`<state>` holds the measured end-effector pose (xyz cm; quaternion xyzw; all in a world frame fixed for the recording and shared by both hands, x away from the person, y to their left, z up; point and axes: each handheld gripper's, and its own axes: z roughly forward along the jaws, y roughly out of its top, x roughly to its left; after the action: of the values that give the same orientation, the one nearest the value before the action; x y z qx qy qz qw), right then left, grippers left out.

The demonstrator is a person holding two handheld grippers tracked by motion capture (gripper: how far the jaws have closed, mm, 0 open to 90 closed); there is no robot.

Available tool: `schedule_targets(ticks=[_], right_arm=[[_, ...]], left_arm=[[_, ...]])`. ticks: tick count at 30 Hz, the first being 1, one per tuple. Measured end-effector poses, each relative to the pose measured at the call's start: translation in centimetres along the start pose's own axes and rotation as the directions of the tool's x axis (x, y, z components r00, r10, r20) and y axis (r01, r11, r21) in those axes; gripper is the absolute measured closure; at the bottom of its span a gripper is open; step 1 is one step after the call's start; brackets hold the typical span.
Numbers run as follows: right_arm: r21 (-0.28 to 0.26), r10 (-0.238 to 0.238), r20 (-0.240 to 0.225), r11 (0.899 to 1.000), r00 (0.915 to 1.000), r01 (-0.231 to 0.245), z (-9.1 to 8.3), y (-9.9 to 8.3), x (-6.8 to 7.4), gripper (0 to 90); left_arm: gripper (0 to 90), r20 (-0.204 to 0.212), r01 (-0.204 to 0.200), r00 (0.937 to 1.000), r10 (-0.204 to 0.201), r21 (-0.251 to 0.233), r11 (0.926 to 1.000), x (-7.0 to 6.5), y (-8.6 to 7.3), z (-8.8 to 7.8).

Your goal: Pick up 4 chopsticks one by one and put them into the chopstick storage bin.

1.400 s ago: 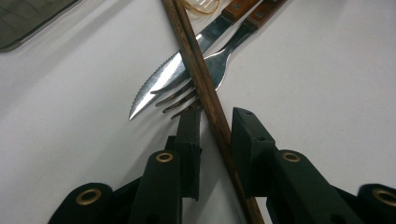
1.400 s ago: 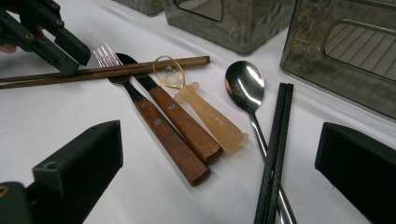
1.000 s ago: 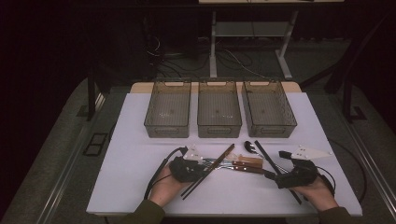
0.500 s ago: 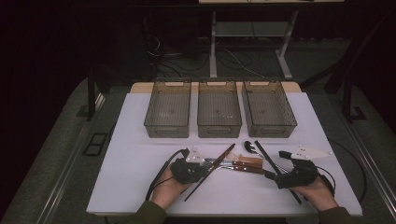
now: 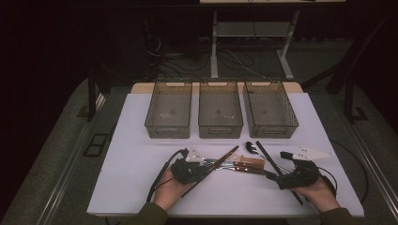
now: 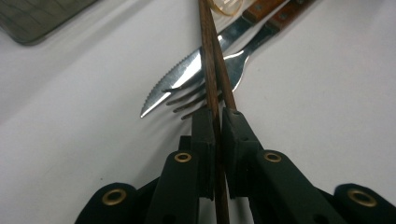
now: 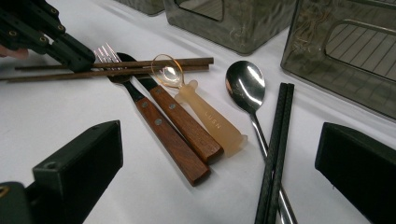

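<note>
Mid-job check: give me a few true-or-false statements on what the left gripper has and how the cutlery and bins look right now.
1. The left gripper is clamped on the brown chopsticks. True.
2. The right gripper holds the metal spoon. False: its jaws stand open, holding nothing.
3. The three bins already hold cutlery. False: they look empty.
4. The brown chopsticks lie across the knife and fork. True.
5. The black chopsticks are in the middle bin. False: they lie on the table beside the metal spoon.
</note>
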<state>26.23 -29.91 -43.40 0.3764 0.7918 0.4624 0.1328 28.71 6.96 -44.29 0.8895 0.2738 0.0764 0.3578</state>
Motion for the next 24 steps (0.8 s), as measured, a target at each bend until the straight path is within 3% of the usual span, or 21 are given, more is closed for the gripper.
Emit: schedule_targets(ticks=[11, 24], right_arm=[[0.001, -0.001, 0.000, 1.000, 1.0000, 0.001, 0.0, 0.0, 0.0, 0.6], [0.000, 0.000, -0.005, 1.000, 1.0000, 0.000, 0.0, 0.0, 0.0, 0.6]], left_arm=[[85.2, -0.007, 0.011, 0.9999, -0.011, -0.036, 0.9993, 0.1, 0.1, -0.6], [85.4, 0.022, 0.010, 0.9997, -0.008, -0.074, 0.9972, 0.7, 0.2, -1.6]])
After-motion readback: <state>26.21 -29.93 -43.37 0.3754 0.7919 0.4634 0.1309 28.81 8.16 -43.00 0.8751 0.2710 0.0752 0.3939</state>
